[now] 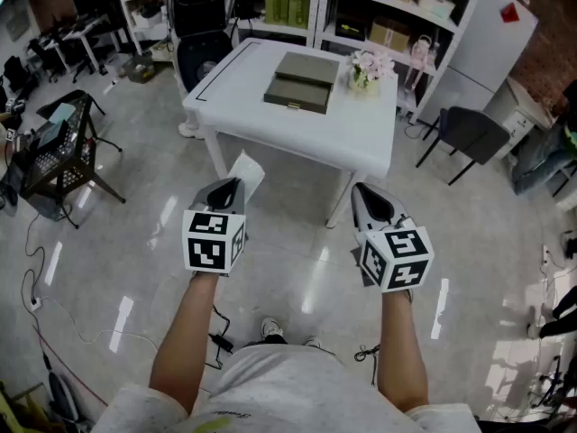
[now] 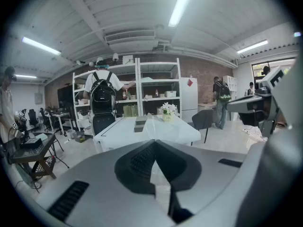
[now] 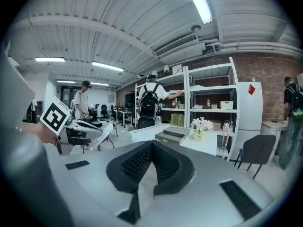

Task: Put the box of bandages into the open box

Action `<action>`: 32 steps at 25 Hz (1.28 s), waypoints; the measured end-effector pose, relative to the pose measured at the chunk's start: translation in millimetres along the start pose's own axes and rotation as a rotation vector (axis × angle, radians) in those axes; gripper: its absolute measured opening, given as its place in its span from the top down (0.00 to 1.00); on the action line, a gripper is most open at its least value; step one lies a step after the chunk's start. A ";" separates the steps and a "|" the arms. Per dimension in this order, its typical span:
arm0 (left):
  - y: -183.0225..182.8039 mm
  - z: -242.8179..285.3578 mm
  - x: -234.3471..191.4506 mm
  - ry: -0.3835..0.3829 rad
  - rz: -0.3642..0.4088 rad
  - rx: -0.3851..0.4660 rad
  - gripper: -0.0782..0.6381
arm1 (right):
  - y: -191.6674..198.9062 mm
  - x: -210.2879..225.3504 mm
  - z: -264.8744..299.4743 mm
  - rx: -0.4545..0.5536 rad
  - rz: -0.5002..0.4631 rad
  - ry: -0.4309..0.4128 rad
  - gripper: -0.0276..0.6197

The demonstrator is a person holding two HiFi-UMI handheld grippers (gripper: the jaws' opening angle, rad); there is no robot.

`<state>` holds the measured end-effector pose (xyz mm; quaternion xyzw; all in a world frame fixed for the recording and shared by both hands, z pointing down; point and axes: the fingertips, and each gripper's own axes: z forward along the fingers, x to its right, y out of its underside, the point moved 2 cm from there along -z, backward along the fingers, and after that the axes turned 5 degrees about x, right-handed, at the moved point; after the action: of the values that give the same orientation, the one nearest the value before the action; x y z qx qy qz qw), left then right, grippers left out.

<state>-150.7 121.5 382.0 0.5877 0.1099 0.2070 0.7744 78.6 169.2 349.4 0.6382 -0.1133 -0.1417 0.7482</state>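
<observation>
My left gripper [image 1: 233, 186] is shut on a small white box of bandages [image 1: 248, 170], held in the air over the floor short of the table. In the left gripper view the box [image 2: 150, 126] sticks up as a pale shape past the closed jaw tips [image 2: 154, 143]. An olive-grey open box [image 1: 302, 81] lies on the white table [image 1: 270, 120] with its lid folded back. It also shows in the left gripper view [image 2: 140, 123] and the right gripper view [image 3: 171, 134]. My right gripper [image 1: 365, 192] is shut on nothing [image 3: 151, 144], level with the left one.
A pot of pale flowers [image 1: 368, 69] stands on the table beside the open box. A black office chair [image 1: 203, 48] is behind the table, a dark chair [image 1: 469, 133] to its right, and a black stand [image 1: 59, 152] at left. A person with a backpack [image 2: 103, 96] faces the shelves.
</observation>
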 end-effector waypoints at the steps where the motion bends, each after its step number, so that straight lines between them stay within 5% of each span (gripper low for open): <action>1: 0.9 -1.0 -3.5 -0.002 -0.003 0.003 0.88 | 0.7 -1.6 1.0 0.001 0.005 0.004 0.95; 20: 5.6 20.7 -44.9 0.019 -0.036 0.019 0.88 | 6.6 -5.2 41.1 -0.013 0.052 0.036 0.95; 32: -16.4 112.6 -52.8 0.047 -0.033 0.020 0.88 | 3.4 55.4 119.3 -0.002 0.063 0.007 0.95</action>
<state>-148.1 -3.3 394.6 0.5887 0.1398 0.2071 0.7688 88.7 39.8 371.2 0.6341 -0.1309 -0.1160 0.7532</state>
